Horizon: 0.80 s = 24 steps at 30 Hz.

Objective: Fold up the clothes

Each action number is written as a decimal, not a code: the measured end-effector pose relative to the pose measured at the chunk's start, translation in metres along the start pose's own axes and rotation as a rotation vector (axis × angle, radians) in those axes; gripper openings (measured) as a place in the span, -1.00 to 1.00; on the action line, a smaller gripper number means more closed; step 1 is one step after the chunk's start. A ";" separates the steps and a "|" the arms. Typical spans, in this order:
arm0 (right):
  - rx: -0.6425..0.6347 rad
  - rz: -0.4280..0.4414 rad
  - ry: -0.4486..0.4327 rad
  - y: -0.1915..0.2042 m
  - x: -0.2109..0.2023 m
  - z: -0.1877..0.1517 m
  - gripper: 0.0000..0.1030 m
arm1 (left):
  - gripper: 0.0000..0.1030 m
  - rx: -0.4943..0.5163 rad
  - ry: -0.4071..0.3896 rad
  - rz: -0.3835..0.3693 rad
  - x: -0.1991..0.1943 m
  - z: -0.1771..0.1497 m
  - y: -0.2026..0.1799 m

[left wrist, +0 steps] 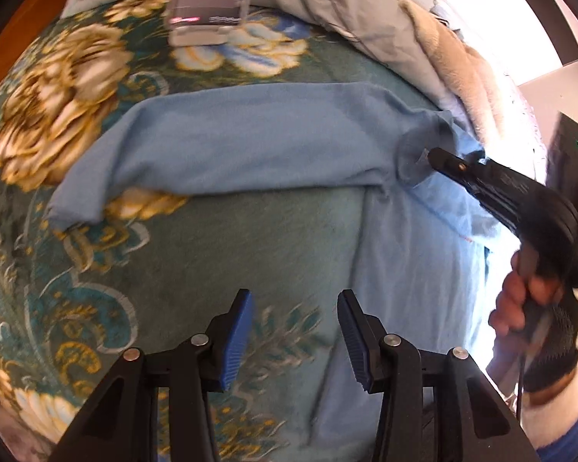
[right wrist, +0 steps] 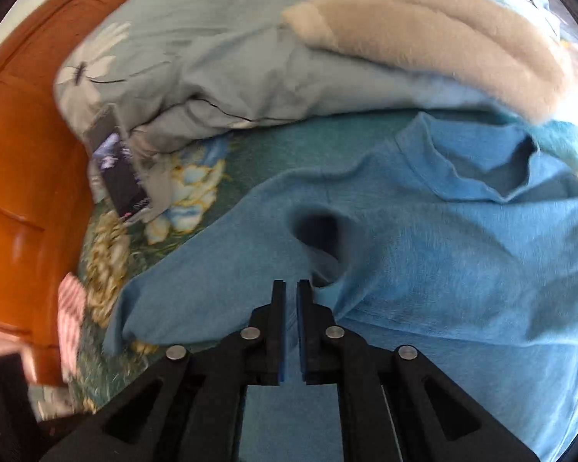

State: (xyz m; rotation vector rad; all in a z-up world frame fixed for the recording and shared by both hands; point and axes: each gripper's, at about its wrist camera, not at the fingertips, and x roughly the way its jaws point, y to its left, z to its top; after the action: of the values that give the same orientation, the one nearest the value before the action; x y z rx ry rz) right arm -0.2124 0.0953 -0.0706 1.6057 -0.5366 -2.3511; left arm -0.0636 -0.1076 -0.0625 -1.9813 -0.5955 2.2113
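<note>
A blue T-shirt lies spread on a green floral blanket, one sleeve stretched out to the left. My left gripper hovers open over the blanket beside the shirt's side edge, with nothing between its blue pads. My right gripper, held by a gloved hand, points down at the shoulder, where the cloth puckers around its tip. In the right wrist view the right gripper shows only a narrow slit between its pads, and no cloth is pinched there. A raised fold sits just ahead, and the collar lies beyond it.
A rumpled grey duvet with daisy prints and a beige fleece are piled along the far side. A small dark boxy device rests by the duvet. An orange wooden bed frame borders the left. A striped cloth lies by it.
</note>
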 end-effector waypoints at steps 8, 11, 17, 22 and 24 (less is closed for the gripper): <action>0.423 -0.047 -0.256 -0.144 -0.086 -0.020 -0.41 | -0.04 0.041 -0.006 -0.062 0.033 0.045 -0.059; 0.646 -0.040 -0.312 -0.205 -0.103 -0.049 -0.40 | 0.10 0.033 -0.030 -0.060 0.048 0.065 -0.074; 0.695 -0.072 -0.273 -0.259 -0.111 -0.073 -0.40 | 0.10 -0.042 -0.030 0.024 0.083 0.098 -0.080; 0.571 -0.032 -0.172 -0.251 -0.094 -0.060 -0.41 | 0.10 0.012 -0.046 0.181 0.095 0.103 -0.086; 0.512 -0.081 -0.131 -0.246 -0.087 -0.059 -0.41 | 0.10 0.051 -0.046 0.228 0.097 0.103 -0.090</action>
State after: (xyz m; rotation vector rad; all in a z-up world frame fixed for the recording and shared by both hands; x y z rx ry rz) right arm -0.1239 0.3426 -0.1225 1.6944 -1.2045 -2.5280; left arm -0.1929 -0.0140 -0.1137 -2.0697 -0.3282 2.3789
